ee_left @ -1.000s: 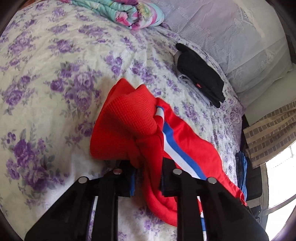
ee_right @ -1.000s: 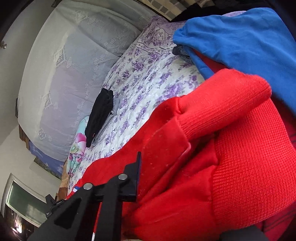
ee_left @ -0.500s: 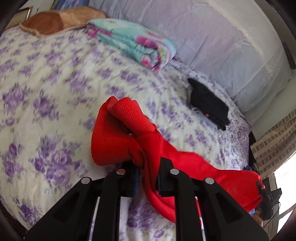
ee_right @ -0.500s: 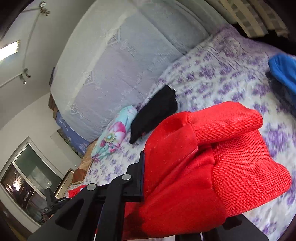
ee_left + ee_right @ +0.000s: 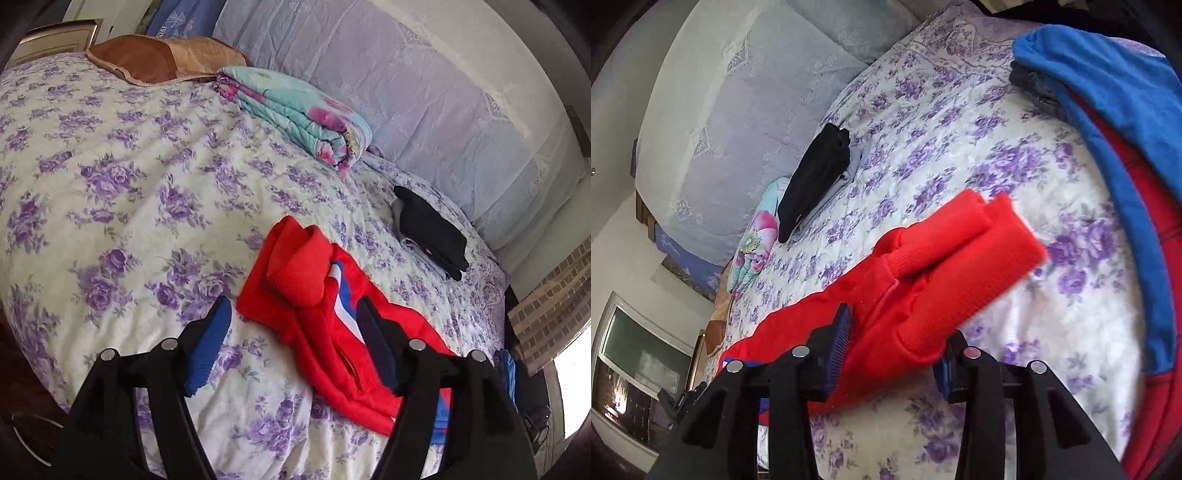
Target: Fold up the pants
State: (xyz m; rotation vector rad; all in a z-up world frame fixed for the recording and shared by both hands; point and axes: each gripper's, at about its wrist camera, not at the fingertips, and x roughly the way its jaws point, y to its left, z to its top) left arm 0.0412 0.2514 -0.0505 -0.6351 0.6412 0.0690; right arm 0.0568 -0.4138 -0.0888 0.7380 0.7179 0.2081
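Floral-quilted bed [image 5: 122,206] against pale padded headboard [image 5: 424,92]; red pants [image 5: 332,325] lying on it. Left gripper [image 5: 295,332] and right gripper [image 5: 892,354] fingers just opened, gripping nothing.

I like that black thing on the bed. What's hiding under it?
Under the black folded clothing a grey folded garment peeks out along one edge. Its covered part, and anything beneath, can't be seen.

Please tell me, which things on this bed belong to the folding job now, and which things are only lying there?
Job:
- red pants
- left gripper, jaws just opened
- right gripper, jaws just opened, pants between them

Lying about:
- black folded clothes
- floral blanket
- brown pillow
- blue garment
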